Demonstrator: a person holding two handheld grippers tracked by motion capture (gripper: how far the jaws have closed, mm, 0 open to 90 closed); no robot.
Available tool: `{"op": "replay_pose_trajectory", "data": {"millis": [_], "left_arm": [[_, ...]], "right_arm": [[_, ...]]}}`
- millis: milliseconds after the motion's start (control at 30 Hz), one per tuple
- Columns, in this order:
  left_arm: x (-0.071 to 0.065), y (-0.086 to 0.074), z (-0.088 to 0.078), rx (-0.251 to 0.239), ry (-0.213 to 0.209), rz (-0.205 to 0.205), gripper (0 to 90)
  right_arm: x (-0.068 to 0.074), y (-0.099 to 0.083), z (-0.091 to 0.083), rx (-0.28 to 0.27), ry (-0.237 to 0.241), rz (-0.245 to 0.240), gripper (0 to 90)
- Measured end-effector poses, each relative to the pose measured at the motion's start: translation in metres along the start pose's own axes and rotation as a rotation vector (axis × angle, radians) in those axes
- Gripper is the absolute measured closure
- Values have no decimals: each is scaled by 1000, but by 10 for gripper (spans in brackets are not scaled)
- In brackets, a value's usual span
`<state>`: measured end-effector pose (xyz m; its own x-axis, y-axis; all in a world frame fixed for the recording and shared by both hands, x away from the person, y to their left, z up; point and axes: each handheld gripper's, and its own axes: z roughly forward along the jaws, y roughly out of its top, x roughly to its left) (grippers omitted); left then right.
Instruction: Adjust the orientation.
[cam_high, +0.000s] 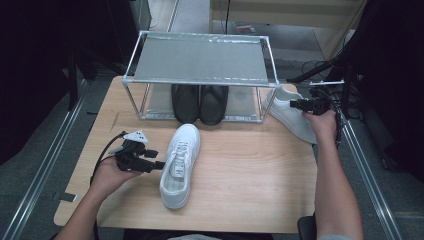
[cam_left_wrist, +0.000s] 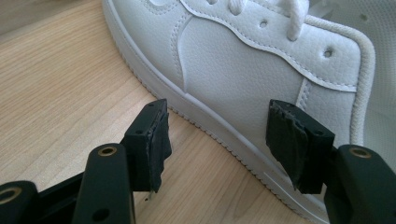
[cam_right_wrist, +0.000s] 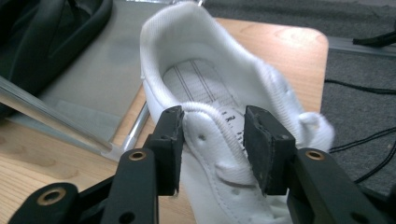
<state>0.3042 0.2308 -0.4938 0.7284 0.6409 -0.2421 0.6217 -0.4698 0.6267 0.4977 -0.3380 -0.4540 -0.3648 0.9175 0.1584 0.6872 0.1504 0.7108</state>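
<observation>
While the left tongs (cam_high: 159, 165) stand open beside one white shoe (cam_high: 179, 165), the right tongs (cam_right_wrist: 212, 144) straddle the other shoe's (cam_right_wrist: 219, 93) tongue, ungripped; close squarely there before lifting.

I see a metal-framed shelf rack (cam_high: 200, 60) on the far half of the wooden desk (cam_high: 250, 170), beyond both sets of fingers. A pair of black shoes (cam_high: 199, 103) sits side by side on its lower shelf, toes facing me. Cables (cam_high: 320, 67) trail over grey floor (cam_high: 45, 145) beyond the right fingers.
</observation>
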Motion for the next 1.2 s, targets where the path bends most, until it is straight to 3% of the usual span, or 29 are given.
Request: {"op": "replay_pose_trajectory", "data": {"millis": [200, 400, 533, 600, 667, 867, 1067, 1200], "left_arm": [[1, 0, 1, 1, 1, 1, 395], [1, 0, 1, 0, 1, 0, 395], [1, 0, 1, 5, 0, 2, 394], [1, -1, 0, 3, -1, 0, 395], [1, 0, 1, 1, 2, -3, 395], [1, 0, 1, 2, 3, -3, 395], [2, 1, -1, -11, -3, -10, 395], [2, 0, -2, -17, -1, -13, 395]], "right_arm": [[4, -7, 10, -17, 2, -22, 498], [3, -13, 21, -26, 21, 5, 444], [4, -16, 20, -43, 22, 9, 506], [8, -19, 18, -62, -8, -31, 552], [10, -21, 17, -78, -16, -36, 587], [13, -25, 11, -83, -28, 9, 676], [8, -25, 2, -51, -21, 134, 729], [11, -24, -1, -38, -41, 130, 736]]}}
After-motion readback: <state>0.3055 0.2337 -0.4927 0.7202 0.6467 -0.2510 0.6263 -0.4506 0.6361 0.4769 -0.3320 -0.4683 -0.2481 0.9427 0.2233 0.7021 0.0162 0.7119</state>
